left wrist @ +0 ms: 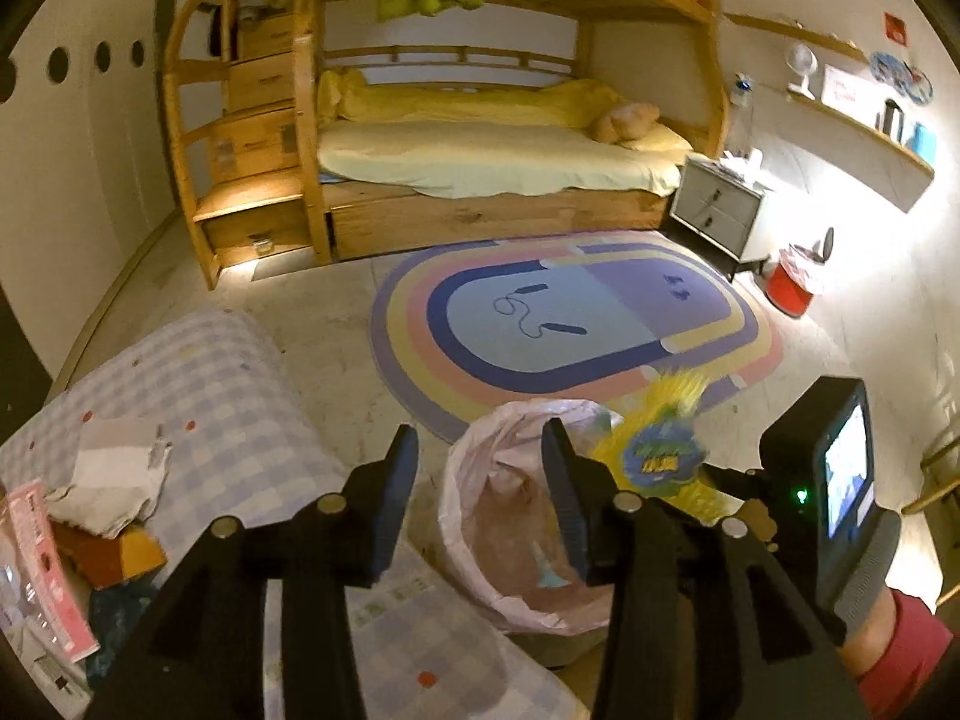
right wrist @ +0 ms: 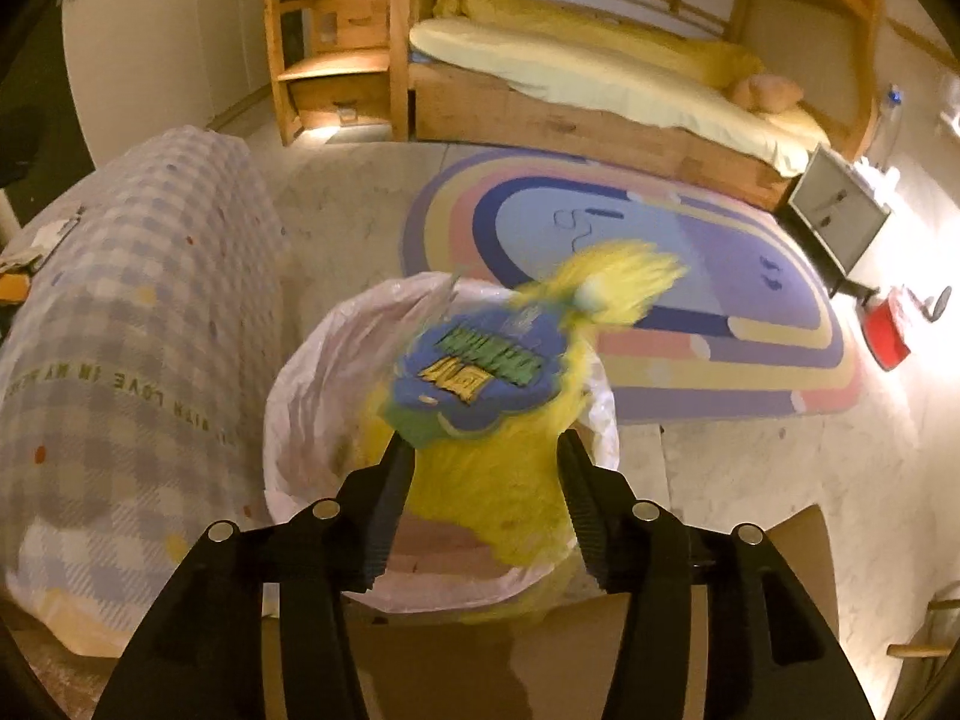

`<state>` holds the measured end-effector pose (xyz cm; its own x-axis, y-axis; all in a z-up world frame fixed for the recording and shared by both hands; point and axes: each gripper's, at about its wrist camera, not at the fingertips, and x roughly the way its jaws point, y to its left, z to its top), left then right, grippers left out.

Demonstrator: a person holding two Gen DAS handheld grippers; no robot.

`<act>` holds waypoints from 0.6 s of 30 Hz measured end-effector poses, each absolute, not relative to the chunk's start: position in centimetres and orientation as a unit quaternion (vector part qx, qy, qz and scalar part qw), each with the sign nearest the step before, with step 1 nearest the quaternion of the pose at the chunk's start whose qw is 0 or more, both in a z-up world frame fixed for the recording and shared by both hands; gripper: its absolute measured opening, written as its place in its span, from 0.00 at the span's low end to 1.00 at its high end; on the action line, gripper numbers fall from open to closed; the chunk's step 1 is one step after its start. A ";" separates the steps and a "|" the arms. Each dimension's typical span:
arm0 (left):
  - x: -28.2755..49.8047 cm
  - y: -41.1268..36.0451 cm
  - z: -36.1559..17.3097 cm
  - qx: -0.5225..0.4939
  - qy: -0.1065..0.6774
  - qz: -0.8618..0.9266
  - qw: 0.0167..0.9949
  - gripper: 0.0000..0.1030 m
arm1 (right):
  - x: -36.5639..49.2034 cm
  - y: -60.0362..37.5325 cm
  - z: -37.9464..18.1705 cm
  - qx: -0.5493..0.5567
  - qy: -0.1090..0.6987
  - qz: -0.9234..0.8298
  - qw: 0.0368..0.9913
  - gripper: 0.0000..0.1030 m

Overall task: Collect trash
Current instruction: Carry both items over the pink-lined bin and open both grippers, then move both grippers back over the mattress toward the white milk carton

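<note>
Your left gripper (left wrist: 480, 468) has its jaws partly open with nothing between them. Just beyond the fingertips, slightly toward the right finger, sits the bin with the pink liner bag (left wrist: 516, 510), mouth open. Left of the left finger is the checked blue cloth (left wrist: 198, 396) with crumpled paper (left wrist: 114, 480) on it and a pink packet (left wrist: 42, 570) at the far left edge.

Your right gripper (right wrist: 483, 450) is also about half open. The yellow snack bag (right wrist: 498, 396) with the blue label lies in the gap between the fingers, blurred, above the liner's mouth (right wrist: 312, 384). The left finger sits at the bag's edge and the right finger (right wrist: 579, 480) stands just beside it; I can't tell whether either pad actually presses on it. In the left wrist view the same bag (left wrist: 660, 450) shows right of your left gripper's right finger.

Farther out past both sets of fingertips: the oval rainbow rug (left wrist: 576, 324), then the wooden bunk bed (left wrist: 480, 168). A red bin (left wrist: 792, 288) stands far right.
</note>
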<state>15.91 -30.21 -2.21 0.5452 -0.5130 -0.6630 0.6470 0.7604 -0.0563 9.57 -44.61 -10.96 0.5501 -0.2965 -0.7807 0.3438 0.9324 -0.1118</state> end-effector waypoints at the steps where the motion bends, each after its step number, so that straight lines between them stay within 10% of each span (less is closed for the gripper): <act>1: 15.9 -29.6 -2.0 0.093 0.344 -0.328 0.875 0.40 | 9.5 -44.6 -11.0 0.029 0.442 -0.180 0.878 0.52; 18: 8.6 -15.2 1.9 0.079 0.326 -0.231 0.914 0.55 | 1.6 -35.9 -0.5 0.085 0.316 -0.092 0.940 0.48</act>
